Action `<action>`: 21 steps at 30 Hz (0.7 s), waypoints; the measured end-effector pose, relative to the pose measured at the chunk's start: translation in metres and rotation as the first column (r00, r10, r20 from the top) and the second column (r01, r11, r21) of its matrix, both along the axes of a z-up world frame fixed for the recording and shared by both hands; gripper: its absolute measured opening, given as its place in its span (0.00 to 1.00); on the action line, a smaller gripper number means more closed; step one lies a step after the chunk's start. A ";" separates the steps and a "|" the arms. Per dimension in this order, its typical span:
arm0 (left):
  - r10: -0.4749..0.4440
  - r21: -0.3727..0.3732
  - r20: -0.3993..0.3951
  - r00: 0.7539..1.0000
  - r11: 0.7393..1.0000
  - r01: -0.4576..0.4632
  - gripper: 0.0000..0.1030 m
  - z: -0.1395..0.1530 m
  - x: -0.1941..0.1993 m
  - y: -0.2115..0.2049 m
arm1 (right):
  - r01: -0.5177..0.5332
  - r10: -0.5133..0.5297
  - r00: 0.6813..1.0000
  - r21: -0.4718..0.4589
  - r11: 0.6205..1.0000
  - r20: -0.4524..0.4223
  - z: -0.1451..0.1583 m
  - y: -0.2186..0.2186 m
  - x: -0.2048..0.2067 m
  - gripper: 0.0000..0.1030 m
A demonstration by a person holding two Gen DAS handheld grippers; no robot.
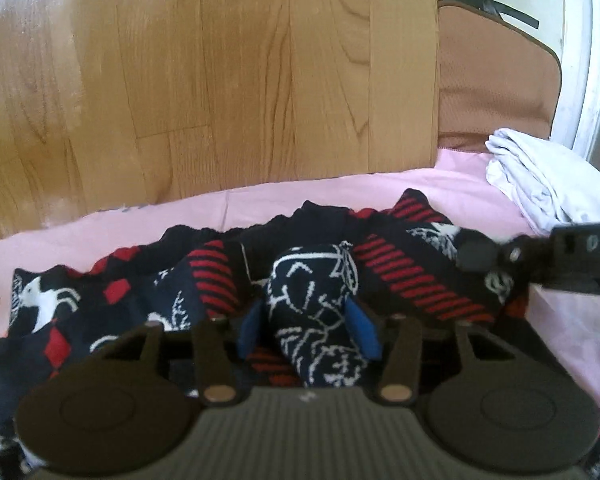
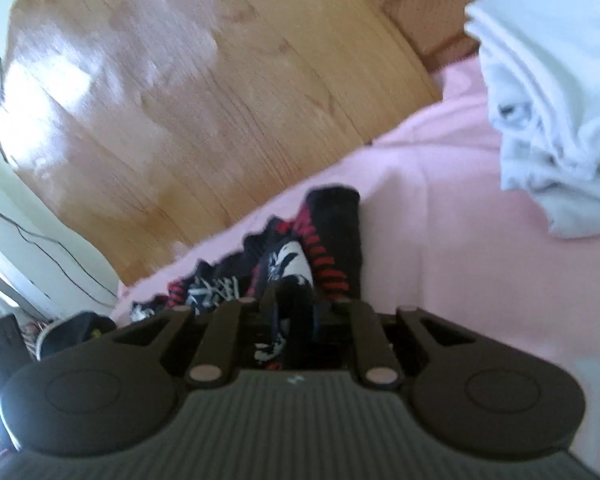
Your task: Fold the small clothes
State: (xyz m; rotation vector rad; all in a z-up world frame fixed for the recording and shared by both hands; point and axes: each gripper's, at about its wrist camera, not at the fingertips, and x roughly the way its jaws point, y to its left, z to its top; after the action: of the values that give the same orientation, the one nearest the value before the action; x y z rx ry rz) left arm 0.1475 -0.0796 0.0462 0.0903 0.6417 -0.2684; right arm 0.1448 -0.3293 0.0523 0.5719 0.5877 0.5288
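A navy garment (image 1: 112, 304) with red stripes and white figures lies crumpled on a pink sheet (image 1: 228, 204). My left gripper (image 1: 310, 324) is shut on a bunched fold of it between its blue pads (image 1: 362, 326). The right gripper (image 1: 496, 256) comes in from the right in the left wrist view and holds the garment's right end. In the right wrist view my right gripper (image 2: 294, 316) is shut on the garment (image 2: 332, 236), whose edge stands up in front of it.
A folded white cloth (image 1: 540, 172) lies on the sheet at the right, also in the right wrist view (image 2: 548, 100). Beyond the sheet is a wooden floor (image 1: 204, 72) and a brown mat (image 1: 496, 80). A shoe (image 2: 72, 332) sits at the left.
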 end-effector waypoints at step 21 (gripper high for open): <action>-0.072 -0.086 -0.029 0.997 0.994 0.070 0.19 0.023 -0.065 0.028 | -0.063 0.066 0.996 0.046 0.997 -0.066 0.014 -0.020 -0.044 0.33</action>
State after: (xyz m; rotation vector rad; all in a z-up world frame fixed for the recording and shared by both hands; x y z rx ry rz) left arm 0.0829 -0.0521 0.0697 0.0270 0.6589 -0.3660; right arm 0.1004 -0.3493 0.0667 0.6157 0.6614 0.5866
